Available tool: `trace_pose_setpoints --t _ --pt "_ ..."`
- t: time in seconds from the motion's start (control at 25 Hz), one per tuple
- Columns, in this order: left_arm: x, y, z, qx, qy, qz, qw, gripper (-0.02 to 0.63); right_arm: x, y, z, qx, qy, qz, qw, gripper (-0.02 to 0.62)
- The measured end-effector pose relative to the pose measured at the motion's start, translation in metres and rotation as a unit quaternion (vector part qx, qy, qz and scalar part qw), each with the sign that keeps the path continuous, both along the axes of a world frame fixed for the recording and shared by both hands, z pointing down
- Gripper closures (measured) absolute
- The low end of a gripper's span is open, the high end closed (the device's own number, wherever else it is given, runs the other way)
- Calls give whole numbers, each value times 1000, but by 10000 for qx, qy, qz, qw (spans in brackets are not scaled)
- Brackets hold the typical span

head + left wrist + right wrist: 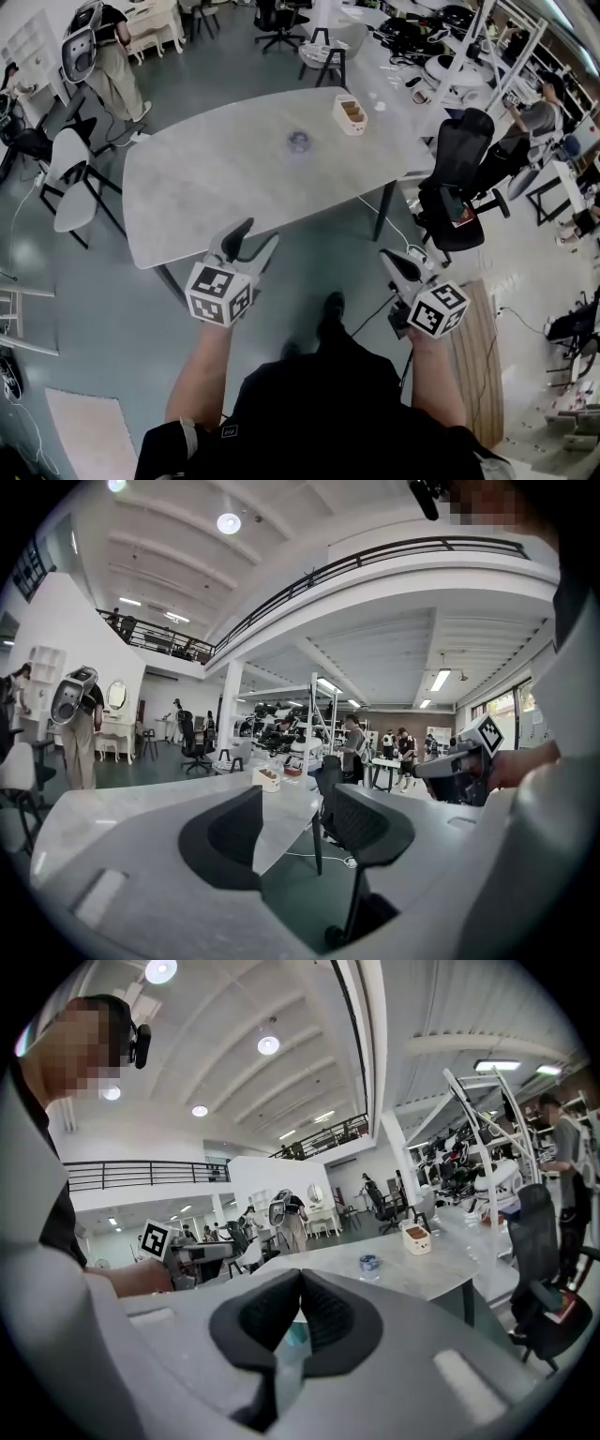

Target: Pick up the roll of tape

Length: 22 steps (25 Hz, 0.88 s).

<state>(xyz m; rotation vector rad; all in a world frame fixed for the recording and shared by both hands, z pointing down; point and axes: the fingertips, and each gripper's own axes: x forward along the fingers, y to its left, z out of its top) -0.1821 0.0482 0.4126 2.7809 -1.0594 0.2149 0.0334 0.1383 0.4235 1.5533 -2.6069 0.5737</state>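
My left gripper (261,232) is nearest, at the near edge of the worktop (187,206). Its jaws stand wide apart with nothing between them. My right gripper (387,256) hangs off the worktop's near right corner, above the floor, jaws closed tip to tip on nothing. The roll of tape (299,141) lies flat further in, toward the far side of the worktop, well apart from both pairs of jaws. A small box (350,113) sits beyond it, by the far right corner.

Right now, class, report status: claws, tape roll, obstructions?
Left claw open, empty; right claw shut, empty. Tape roll on table, untouched, beyond both claws. Nothing between; box stands apart.
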Motion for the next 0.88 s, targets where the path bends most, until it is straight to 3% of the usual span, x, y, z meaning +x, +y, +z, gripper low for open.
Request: trace_pose_setpoints --t 0.4,0.88 --pt "34 -92 21 -271 -253 -350 9987 370 28 -118 23 -196 -252 -570 9979 592" --pt "146 -207 38 -561 -645 -447 9953 370 128 -247 52 -458 -590 -932 9928 592"
